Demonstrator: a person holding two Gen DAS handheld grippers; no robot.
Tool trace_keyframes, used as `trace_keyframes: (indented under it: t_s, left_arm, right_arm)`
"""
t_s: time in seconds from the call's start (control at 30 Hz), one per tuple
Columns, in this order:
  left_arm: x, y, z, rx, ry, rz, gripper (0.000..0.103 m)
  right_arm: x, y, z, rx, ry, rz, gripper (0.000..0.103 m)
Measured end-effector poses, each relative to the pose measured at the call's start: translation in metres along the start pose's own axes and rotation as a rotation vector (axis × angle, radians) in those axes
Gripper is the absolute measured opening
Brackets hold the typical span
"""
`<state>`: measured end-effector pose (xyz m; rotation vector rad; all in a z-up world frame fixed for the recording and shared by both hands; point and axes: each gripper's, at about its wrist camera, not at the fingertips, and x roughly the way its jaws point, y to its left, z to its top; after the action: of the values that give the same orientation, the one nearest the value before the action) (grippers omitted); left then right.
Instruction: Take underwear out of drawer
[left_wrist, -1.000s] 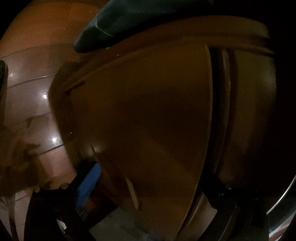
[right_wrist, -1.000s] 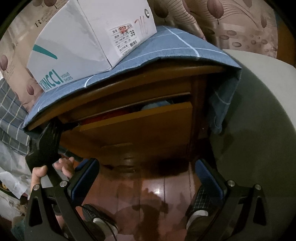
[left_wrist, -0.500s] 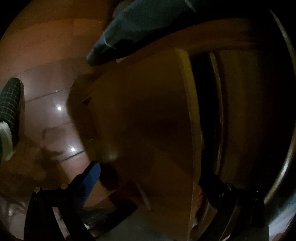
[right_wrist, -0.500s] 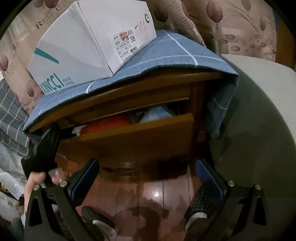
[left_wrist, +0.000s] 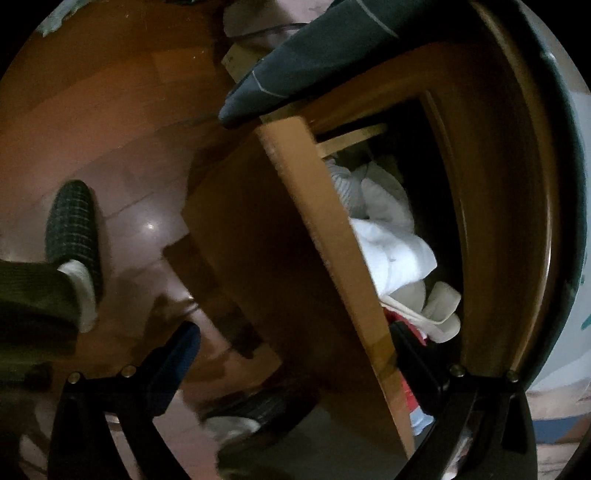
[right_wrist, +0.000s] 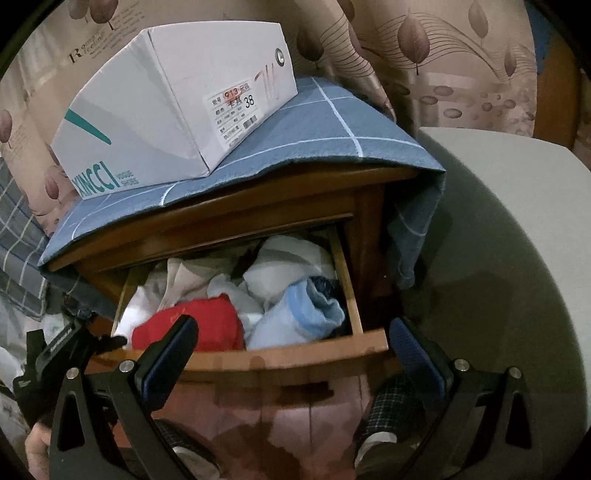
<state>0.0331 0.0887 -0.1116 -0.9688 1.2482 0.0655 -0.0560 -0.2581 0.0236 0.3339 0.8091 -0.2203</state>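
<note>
Red underwear (right_wrist: 192, 325) visible only right view; both claws apart, empty.

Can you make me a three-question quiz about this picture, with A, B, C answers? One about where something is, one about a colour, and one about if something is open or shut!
1. Where is the white shoe box?
A. inside the drawer
B. on the checked blue cloth on top of the cabinet
C. on the floor

2. What colour is the garment at the drawer's front, next to the light blue one?
A. red
B. yellow
C. purple

3. The drawer is:
A. shut
B. pulled open
C. taken out

Answers: 1 B, the box rests on the cloth. 2 A, the red garment lies there. 3 B, clothes show inside it.
</note>
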Motion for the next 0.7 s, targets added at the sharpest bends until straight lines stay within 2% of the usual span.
trace_keyframes:
  t_s: [0.17,0.3,0.43,0.7]
  left_arm:
    - [-0.009,0.007,-0.006,0.009,0.039,0.031,0.103]
    - [-0.014,0.005,-0.011,0.066,0.042,0.073,0.103]
    - [-0.023,0.012,-0.015,0.067,0.064,0.075,0.103]
    - [-0.043,0.017,-0.024,0.11,0.07,0.137,0.103]
  right_arm:
    - [-0.001,0.003,0.0,-0.015,-0.009,-0.009,0.103]
    - [-0.002,0.003,-0.001,-0.023,-0.01,-0.008,0.103]
    - [0.0,0.002,0.0,-0.016,0.0,0.002,0.103]
    - [0.003,0.007,-0.001,-0.024,0.015,0.011,0.103]
